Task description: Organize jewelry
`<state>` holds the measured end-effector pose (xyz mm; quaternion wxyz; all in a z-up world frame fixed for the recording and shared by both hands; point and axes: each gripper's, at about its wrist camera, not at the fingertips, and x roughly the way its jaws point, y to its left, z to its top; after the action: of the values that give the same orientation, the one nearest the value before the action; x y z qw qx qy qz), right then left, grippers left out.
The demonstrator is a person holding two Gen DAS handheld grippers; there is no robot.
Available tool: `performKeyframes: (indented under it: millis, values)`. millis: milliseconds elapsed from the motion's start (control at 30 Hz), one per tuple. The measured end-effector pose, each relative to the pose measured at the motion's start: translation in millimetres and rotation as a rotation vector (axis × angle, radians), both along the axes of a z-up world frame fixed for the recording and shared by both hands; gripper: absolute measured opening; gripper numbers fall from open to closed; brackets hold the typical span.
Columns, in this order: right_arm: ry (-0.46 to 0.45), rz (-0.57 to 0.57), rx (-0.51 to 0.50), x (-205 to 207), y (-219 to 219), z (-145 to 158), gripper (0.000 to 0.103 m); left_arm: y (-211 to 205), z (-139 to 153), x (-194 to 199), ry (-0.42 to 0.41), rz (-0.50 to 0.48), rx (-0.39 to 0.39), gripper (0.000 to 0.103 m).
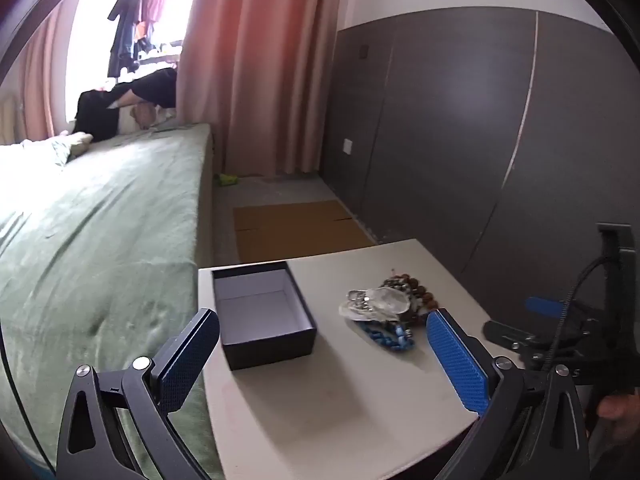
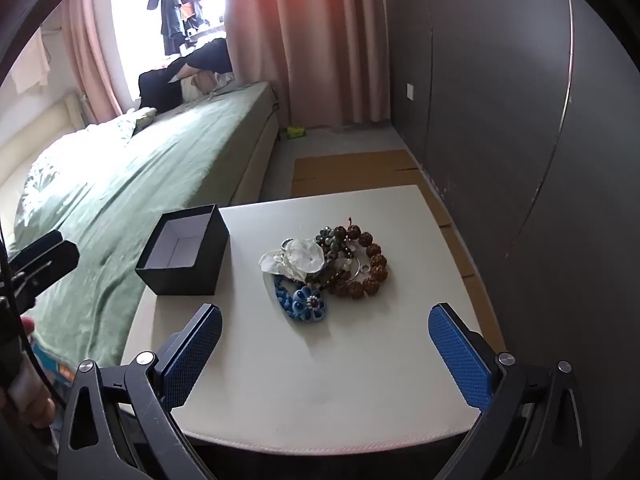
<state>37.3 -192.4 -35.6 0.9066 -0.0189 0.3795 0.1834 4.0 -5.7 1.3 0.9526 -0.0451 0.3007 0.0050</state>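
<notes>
Jewelry pile [image 2: 326, 266] ahead of right tool [image 2: 325, 354], nearer it; box [image 2: 184, 256] left of pile; both tools spread, empty

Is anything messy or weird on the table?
Yes. The jewelry lies in one tangled heap on the white table: brown beads, a white flower piece and a blue flower piece overlap. The black box beside it is empty.

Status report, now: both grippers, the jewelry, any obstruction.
Left gripper open, empty. Right gripper open, empty. Jewelry pile heaped on table; black box beside it, empty. Nothing in the way.
</notes>
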Motion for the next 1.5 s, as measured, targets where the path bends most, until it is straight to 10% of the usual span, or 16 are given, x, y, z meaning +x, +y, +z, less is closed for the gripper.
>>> performKeyframes:
  millis: [1500]
  values:
    - [-0.090,0.060,0.001,-5,13,7,0.103,-4,-5,-16,-0.023,-0.023,-0.008,0.103]
